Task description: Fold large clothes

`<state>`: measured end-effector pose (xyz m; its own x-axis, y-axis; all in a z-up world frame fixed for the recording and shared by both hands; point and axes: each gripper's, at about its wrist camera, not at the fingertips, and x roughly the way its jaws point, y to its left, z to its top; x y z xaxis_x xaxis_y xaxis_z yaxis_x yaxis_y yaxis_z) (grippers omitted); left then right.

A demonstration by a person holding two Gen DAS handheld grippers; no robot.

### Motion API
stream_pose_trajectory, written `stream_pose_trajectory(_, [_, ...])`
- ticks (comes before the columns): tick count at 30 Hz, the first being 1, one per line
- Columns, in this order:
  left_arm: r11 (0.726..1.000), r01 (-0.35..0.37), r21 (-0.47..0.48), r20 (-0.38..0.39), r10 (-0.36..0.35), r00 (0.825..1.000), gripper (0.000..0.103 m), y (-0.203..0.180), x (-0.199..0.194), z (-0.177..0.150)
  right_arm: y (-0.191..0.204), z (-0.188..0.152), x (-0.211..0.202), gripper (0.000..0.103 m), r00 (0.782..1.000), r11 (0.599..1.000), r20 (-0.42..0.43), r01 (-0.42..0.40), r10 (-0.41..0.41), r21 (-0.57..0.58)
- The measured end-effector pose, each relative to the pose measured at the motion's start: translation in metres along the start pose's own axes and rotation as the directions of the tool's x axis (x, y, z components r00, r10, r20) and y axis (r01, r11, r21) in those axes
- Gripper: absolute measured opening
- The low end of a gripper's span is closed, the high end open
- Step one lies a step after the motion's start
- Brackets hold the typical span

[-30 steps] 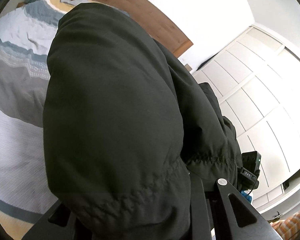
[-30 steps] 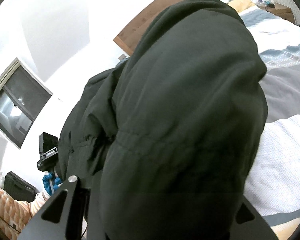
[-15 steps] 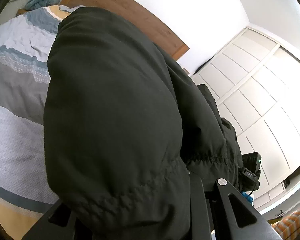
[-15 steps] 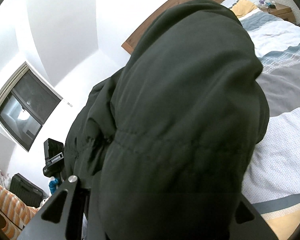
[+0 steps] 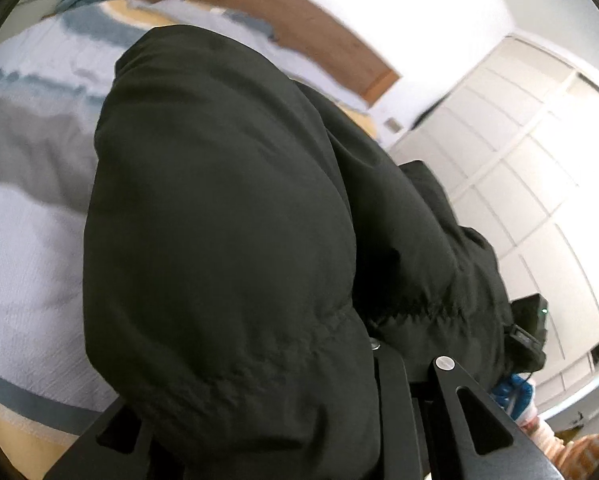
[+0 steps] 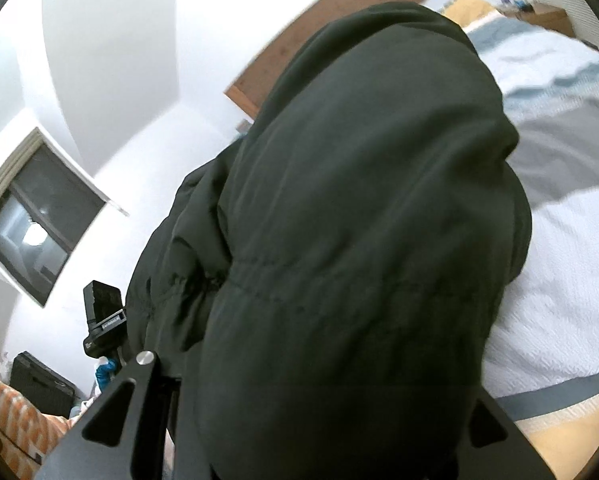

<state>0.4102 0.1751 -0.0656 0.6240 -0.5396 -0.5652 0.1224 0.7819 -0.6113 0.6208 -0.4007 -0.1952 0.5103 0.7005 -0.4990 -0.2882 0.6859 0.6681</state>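
Note:
A large black padded jacket (image 5: pixel 227 232) hangs in the air above the bed and fills most of both views; it also shows in the right wrist view (image 6: pixel 359 220). My left gripper (image 5: pixel 299 420) is shut on the jacket's edge; the cloth drapes over its fingers and hides the tips. My right gripper (image 6: pixel 319 420) is shut on another part of the jacket, its tips hidden as well. The right gripper's body shows in the left wrist view (image 5: pixel 527 332), and the left gripper's body shows in the right wrist view (image 6: pixel 103 320).
Below lies a bed with a white, grey and blue striped cover (image 5: pixel 23 208), also in the right wrist view (image 6: pixel 571 264). A wooden headboard (image 5: pixel 267 12) stands at the far end. White wardrobe doors (image 5: pixel 531 184) are to one side, a dark window (image 6: pixel 35 224) to the other.
Both grippers have swung with the jacket held up; the views are blurred with motion and the bed and headboard have shifted in both views. The grips are unchanged.

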Motion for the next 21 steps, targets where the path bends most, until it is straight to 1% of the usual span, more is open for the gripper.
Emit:
stream_pose_trajectory(1, [1.0,-0.011,-0.024,-0.006,0.01,1.0,0.022,0.01,0.002,-0.001,-0.011,-0.003,0.002,0.028,1.0,1.0,-0.002,0.01,-0.01,0.017])
stream_pose_trajectory(3, [0.997,-0.066,-0.033,-0.022,0.065,0.998,0.032,0.023,0.003,-0.003,-0.03,-0.006,0.004,0.028,1.0,0.998,0.001,0.029,-0.029,0.059])
stream_pose_trajectory(4, [0.996,-0.085,-0.032,-0.03,0.084,0.996,0.035,0.026,0.004,-0.003,-0.04,-0.007,0.005,0.03,0.999,0.996,0.002,0.042,-0.043,0.081])
stream_pose_trajectory(5, [0.994,-0.103,-0.037,-0.042,0.102,0.994,0.042,0.029,0.005,-0.003,-0.05,-0.009,0.006,0.033,0.998,0.993,0.0,0.057,-0.058,0.101])
stream_pose_trajectory(6, [0.991,-0.125,-0.04,-0.046,0.123,0.991,0.05,0.031,0.004,-0.003,-0.055,-0.01,0.007,0.035,0.998,0.992,-0.004,0.067,-0.067,0.111])
stream_pose_trajectory(7, [0.99,-0.14,-0.037,-0.048,0.138,0.989,0.054,0.033,0.003,-0.002,-0.059,-0.012,0.009,0.041,0.995,0.988,-0.01,0.095,-0.094,0.119])
stream_pose_trajectory(8, [0.987,-0.155,-0.033,-0.043,0.153,0.987,0.061,0.032,0.001,-0.001,-0.063,-0.012,0.01,0.046,0.993,0.986,-0.014,0.114,-0.113,0.124])
stream_pose_trajectory(9, [0.985,-0.169,-0.031,-0.031,0.168,0.985,0.071,0.035,-0.003,0.0,-0.067,-0.013,0.01,0.048,0.992,0.983,-0.015,0.13,-0.129,0.13])
stream_pose_trajectory(10, [0.983,-0.183,-0.033,-0.013,0.182,0.983,0.076,0.036,-0.009,0.001,-0.072,-0.013,0.007,0.055,0.989,0.978,-0.01,0.15,-0.15,0.142])
stream_pose_trajectory(11, [0.98,-0.193,-0.038,0.006,0.193,0.981,0.086,0.037,-0.015,0.002,-0.078,-0.013,0.003,0.061,0.986,0.975,-0.005,0.167,-0.168,0.149])
stream_pose_trajectory(12, [0.977,-0.207,-0.048,0.029,0.209,0.978,0.093,0.038,-0.021,0.002,-0.086,-0.012,-0.006,0.064,0.981,0.97,0.0,0.19,-0.192,0.154])
stream_pose_trajectory(13, [0.973,-0.222,-0.059,0.05,0.225,0.973,0.095,0.039,-0.028,0.002,-0.089,-0.012,-0.005,0.07,0.977,0.965,0.004,0.21,-0.213,0.156])
stream_pose_trajectory(14, [0.97,-0.235,-0.067,0.064,0.24,0.969,0.096,0.043,-0.034,0.001,-0.093,-0.013,-0.009,0.076,0.968,0.957,0.011,0.245,-0.25,0.157])
stream_pose_trajectory(16, [0.96,-0.273,-0.066,0.074,0.278,0.958,0.096,0.044,-0.043,-0.001,-0.098,-0.016,-0.013,0.079,0.957,0.945,0.015,0.285,-0.291,0.161])
stream_pose_trajectory(17, [0.952,-0.3,-0.063,0.076,0.305,0.949,0.097,0.045,-0.047,-0.002,-0.101,-0.017,-0.016,0.081,0.95,0.938,0.018,0.305,-0.312,0.165])
stream_pose_trajectory(18, [0.947,-0.314,-0.062,0.075,0.318,0.945,0.097,0.05,-0.051,-0.003,-0.104,-0.017,-0.02,0.081,0.94,0.928,0.023,0.331,-0.339,0.169])
stream_pose_trajectory(19, [0.942,-0.331,-0.059,0.071,0.335,0.94,0.097,0.048,-0.055,-0.005,-0.101,-0.013,-0.026,0.082,0.934,0.923,0.025,0.346,-0.356,0.17])
stream_pose_trajectory(20, [0.938,-0.342,-0.054,0.067,0.345,0.936,0.097,0.047,-0.057,-0.007,-0.097,-0.012,-0.03,0.082,0.923,0.912,0.029,0.373,-0.383,0.167])
stream_pose_trajectory(21, [0.935,-0.352,-0.042,0.065,0.355,0.933,0.098,0.045,-0.061,-0.009,-0.095,-0.011,-0.034,0.082,0.908,0.899,0.033,0.408,-0.418,0.16])
